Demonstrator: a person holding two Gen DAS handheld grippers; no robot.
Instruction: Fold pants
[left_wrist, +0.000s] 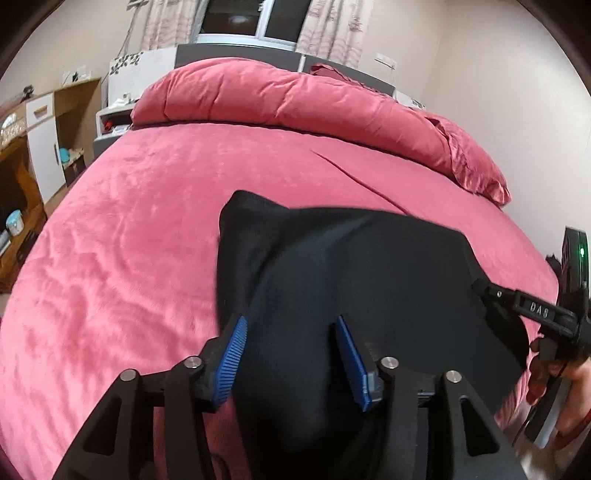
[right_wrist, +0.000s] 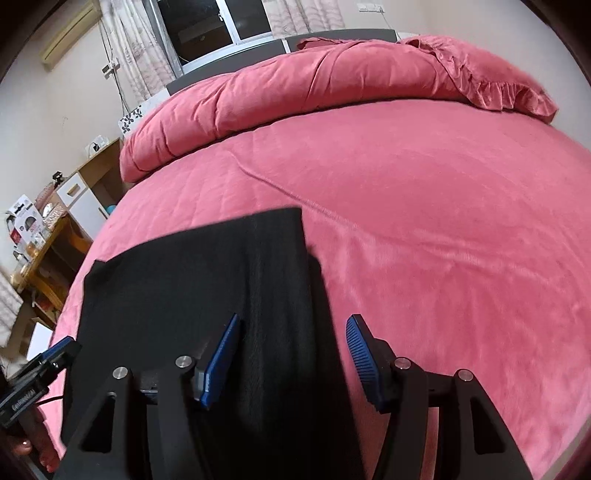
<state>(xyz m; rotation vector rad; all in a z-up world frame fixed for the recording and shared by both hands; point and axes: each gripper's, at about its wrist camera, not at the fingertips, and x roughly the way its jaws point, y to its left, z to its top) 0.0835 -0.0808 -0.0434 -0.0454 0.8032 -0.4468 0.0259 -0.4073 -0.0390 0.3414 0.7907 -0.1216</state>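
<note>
On the pink bed (left_wrist: 129, 221) lie the black pants (left_wrist: 351, 266), folded into a flat dark slab near the front edge. Left gripper (left_wrist: 291, 354) hangs over their near part, jaws apart; the blue pads (left_wrist: 232, 362) stand clear with cloth showing between them, not pinched. Right gripper (right_wrist: 291, 354) sits over the pants' right edge, jaws likewise wide: the left pad (right_wrist: 219, 362) is above black cloth, the right one above bare sheet. Neither grips anything. A rolled pink duvet (right_wrist: 295, 85) lies along the far side.
</note>
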